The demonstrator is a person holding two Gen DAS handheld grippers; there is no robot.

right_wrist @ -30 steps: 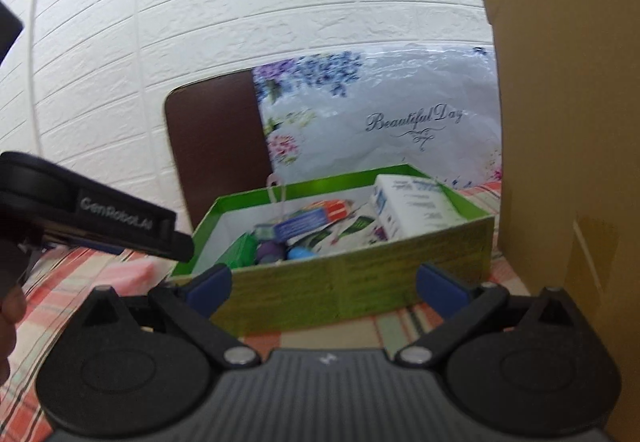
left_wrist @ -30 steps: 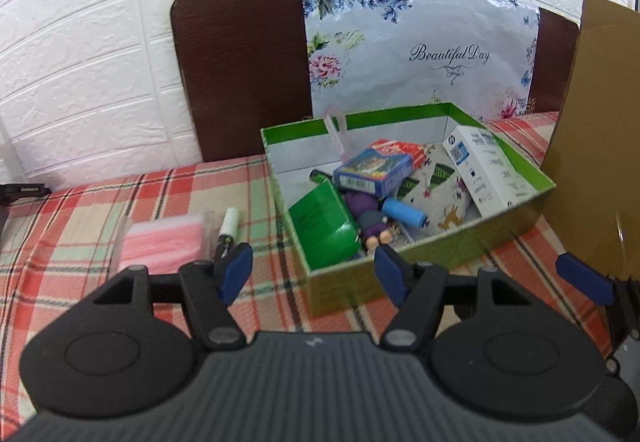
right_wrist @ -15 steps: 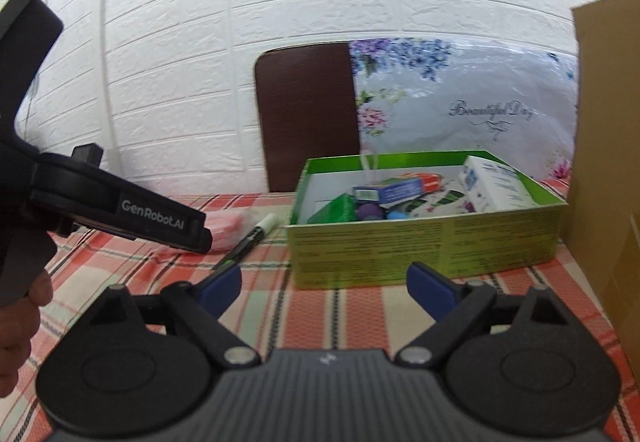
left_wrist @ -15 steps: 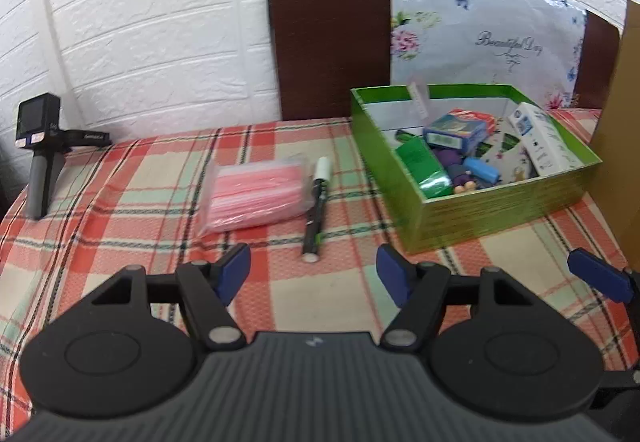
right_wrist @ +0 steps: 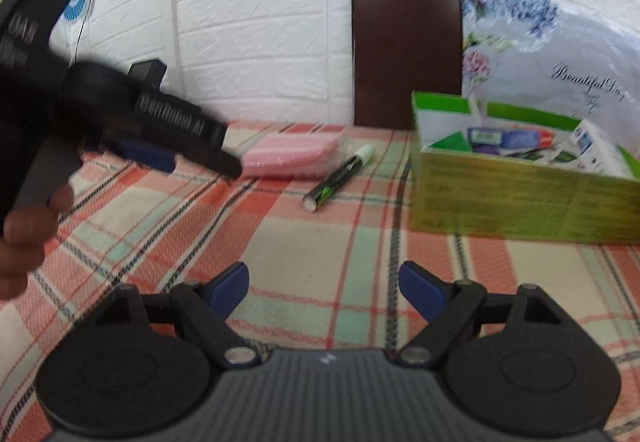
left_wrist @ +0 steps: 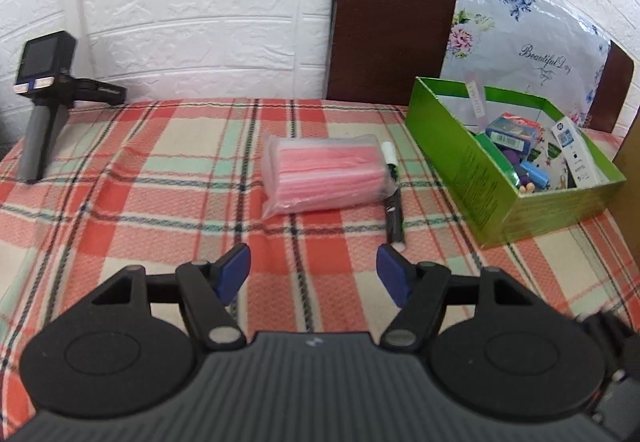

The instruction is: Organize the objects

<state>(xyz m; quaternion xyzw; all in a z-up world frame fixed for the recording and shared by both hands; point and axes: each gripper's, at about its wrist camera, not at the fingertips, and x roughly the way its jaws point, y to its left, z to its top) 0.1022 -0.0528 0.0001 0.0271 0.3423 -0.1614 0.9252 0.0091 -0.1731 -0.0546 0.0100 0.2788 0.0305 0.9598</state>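
Both wrist views are pulling back from the green box (left_wrist: 516,177), which is already holding several items on the plaid tablecloth (left_wrist: 160,181). Beside it are lying the pink packet (left_wrist: 326,173) and the marker (left_wrist: 393,197), touching. Left gripper (left_wrist: 314,276) and right gripper (right_wrist: 324,288) are hanging spread and empty; the left should be straddling the packet's short sides, clear of the marker.
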